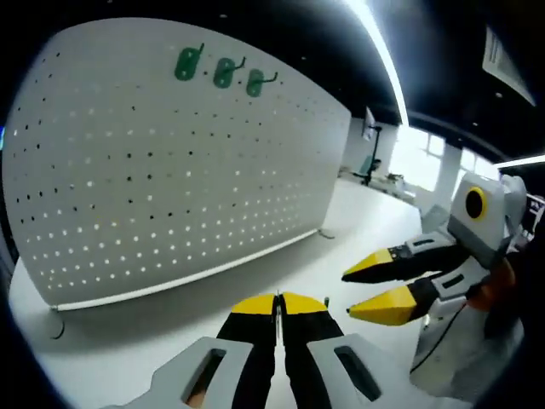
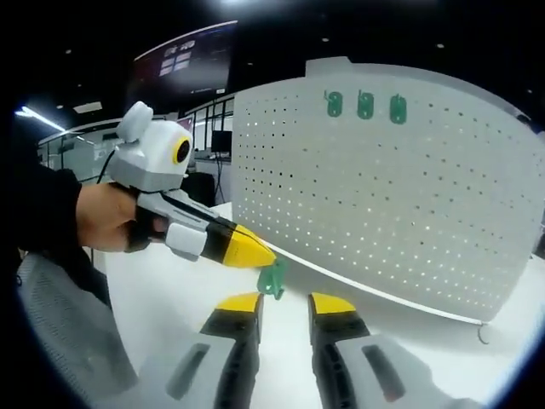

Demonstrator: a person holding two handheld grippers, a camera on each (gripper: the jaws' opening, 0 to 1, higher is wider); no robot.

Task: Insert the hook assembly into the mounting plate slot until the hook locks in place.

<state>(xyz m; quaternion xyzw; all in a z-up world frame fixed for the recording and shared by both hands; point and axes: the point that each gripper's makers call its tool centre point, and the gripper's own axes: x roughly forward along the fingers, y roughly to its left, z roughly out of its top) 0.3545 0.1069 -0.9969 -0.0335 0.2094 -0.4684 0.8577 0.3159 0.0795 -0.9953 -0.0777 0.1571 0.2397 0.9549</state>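
A white pegboard (image 1: pixel 170 170) (image 2: pixel 383 196) stands upright on the white table (image 1: pixel 366 213). Three green hooks (image 1: pixel 223 72) (image 2: pixel 365 105) hang in a row near its top edge. In the right gripper view, a loose green hook (image 2: pixel 274 279) hangs at the yellow tip of my left gripper (image 2: pixel 251 251), which looks shut on it. From the left gripper view, my left gripper (image 1: pixel 278 303) has its jaws pressed together and the hook is hidden. My right gripper (image 2: pixel 286 303) (image 1: pixel 379 285) is open, with the hook just ahead of its jaws, between them.
A person's hand (image 2: pixel 106 217) holds the left gripper, with a dark sleeve behind it. The pegboard rests on small wire feet (image 2: pixel 484 331) (image 1: pixel 54 328). Bare tabletop (image 2: pixel 170 290) lies in front of the board. Office windows and a chair (image 1: pixel 370 162) are far behind.
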